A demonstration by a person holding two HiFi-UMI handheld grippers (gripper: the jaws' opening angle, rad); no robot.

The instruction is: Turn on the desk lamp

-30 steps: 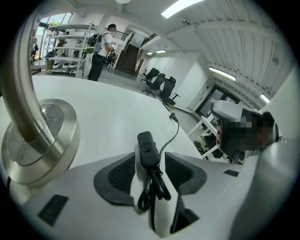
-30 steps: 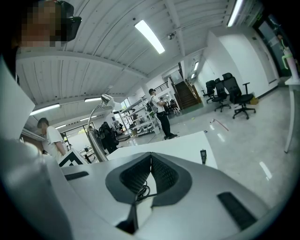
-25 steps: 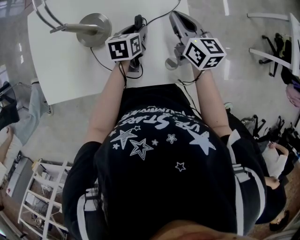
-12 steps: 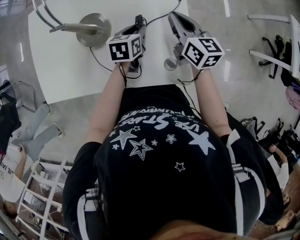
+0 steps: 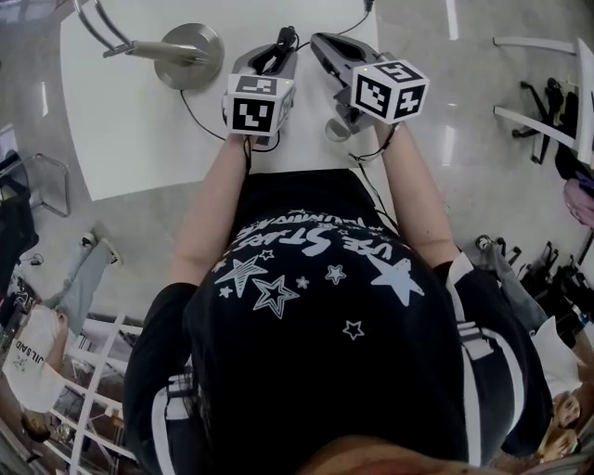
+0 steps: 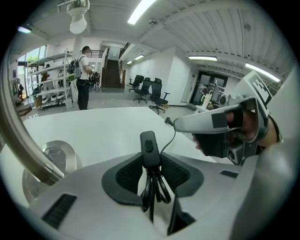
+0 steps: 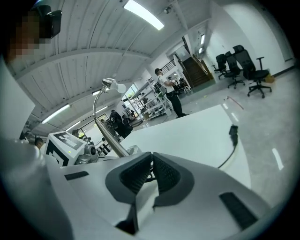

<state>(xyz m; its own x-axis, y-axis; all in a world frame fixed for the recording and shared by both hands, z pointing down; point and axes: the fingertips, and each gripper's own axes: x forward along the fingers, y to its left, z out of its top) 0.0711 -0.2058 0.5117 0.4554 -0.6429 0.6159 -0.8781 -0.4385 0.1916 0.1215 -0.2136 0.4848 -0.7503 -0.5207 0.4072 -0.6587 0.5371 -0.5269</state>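
Observation:
The desk lamp has a round metal base [image 5: 188,56] and a curved silver arm [image 5: 97,28] at the far left of the white table [image 5: 139,130]. Its black cord carries an inline switch [image 6: 150,146]. My left gripper [image 6: 151,161] has just been closing, and its pads now press on that switch, with cord loops hanging below. The switch's button faces the camera. My right gripper [image 7: 152,169] is shut with nothing between its pads. Its tip [image 6: 187,124] hovers just right of the switch. In the head view the left gripper [image 5: 281,44] and right gripper [image 5: 320,42] lie side by side.
The cord runs on over the table to a black plug [image 7: 233,132] near the far right edge. The lamp's stem [image 7: 107,126] and head [image 7: 114,85] rise to the left of the right gripper. Office chairs and people stand on the floor beyond the table.
The left gripper has risen and rolled with the switch in its jaws. The right gripper has swung leftward and lower, closer to the left gripper.

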